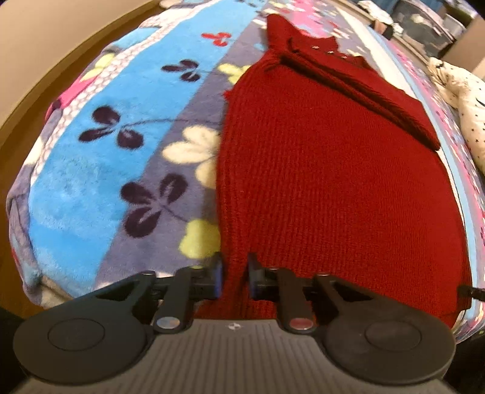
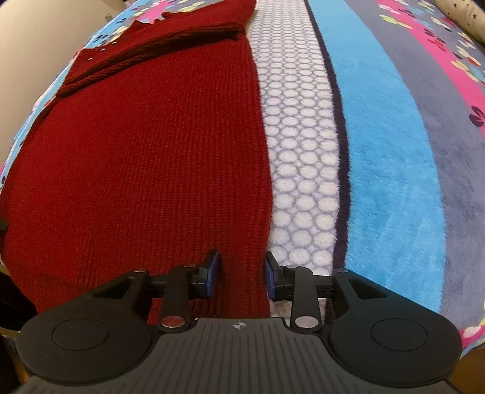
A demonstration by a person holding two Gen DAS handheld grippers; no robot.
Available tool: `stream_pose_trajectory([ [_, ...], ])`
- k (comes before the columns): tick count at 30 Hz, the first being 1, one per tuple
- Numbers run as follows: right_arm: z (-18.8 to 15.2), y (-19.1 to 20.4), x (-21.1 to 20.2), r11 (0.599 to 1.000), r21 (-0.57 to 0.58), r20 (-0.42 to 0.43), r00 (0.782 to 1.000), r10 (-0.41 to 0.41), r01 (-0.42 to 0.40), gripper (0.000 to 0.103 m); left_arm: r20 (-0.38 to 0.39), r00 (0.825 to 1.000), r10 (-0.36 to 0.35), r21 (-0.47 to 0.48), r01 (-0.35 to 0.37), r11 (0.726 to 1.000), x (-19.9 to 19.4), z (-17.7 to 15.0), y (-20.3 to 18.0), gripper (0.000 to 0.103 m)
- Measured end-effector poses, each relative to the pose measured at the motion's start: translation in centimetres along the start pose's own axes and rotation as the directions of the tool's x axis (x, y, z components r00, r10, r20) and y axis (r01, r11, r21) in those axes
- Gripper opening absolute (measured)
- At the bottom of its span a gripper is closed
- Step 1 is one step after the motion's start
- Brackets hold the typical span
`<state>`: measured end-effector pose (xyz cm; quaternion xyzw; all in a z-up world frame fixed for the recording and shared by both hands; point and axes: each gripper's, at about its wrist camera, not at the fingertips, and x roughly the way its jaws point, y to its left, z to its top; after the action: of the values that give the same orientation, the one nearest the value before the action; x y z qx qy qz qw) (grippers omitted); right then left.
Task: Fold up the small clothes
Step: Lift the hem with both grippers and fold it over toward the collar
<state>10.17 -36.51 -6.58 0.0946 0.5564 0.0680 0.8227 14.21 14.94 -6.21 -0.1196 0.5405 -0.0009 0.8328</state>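
Note:
A dark red knitted sweater (image 1: 327, 169) lies flat on a patterned fleece blanket (image 1: 91, 169). A sleeve is folded across its far end. My left gripper (image 1: 235, 274) sits at the near left corner of the hem, jaws a little apart with the red knit between them. In the right wrist view the sweater (image 2: 145, 157) fills the left half. My right gripper (image 2: 241, 274) sits at the near right corner of the hem, jaws apart with the sweater's edge between them. Neither gripper visibly pinches the cloth.
The blanket (image 2: 388, 157) has blue, grey, pink and white honeycomb stripes with flowers. A white star-printed cloth (image 1: 463, 100) lies at the far right. A brown floor (image 1: 39, 75) shows past the blanket's left edge. Boxes and clutter (image 1: 436, 18) stand beyond the far end.

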Motion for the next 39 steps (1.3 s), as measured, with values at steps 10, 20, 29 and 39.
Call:
stream_pose_trajectory([
  [10,-0.4,0.5,0.2,0.999,-0.038,-0.01,1.0,-0.019,0.018,0.018,-0.028,0.999,0.035,0.018,-0.034,0.999,0.8,0.0,-0.1,0.019],
  [20,0.0,0.0,-0.8,1.0,-0.026,0.055,0.998,0.019,-0.017,0.012,0.015,1.0,0.028,0.084,-0.029,0.996,0.4,0.0,-1.1,0.013],
  [29,2.5,-1.1,-7.7,0.953,0.048,0.353,0.898,0.263,-0.298,0.011,0.228,0.962,-0.148,0.168,0.111,0.98,-5.1,0.8,-2.4,0.011],
  [39,0.3,-3.5,-15.9,0.923,0.072,0.528,0.8,0.287,-0.379,0.009,0.356,0.886,-0.296,0.229,0.225,0.947,-14.5,0.1,-1.8,0.009],
])
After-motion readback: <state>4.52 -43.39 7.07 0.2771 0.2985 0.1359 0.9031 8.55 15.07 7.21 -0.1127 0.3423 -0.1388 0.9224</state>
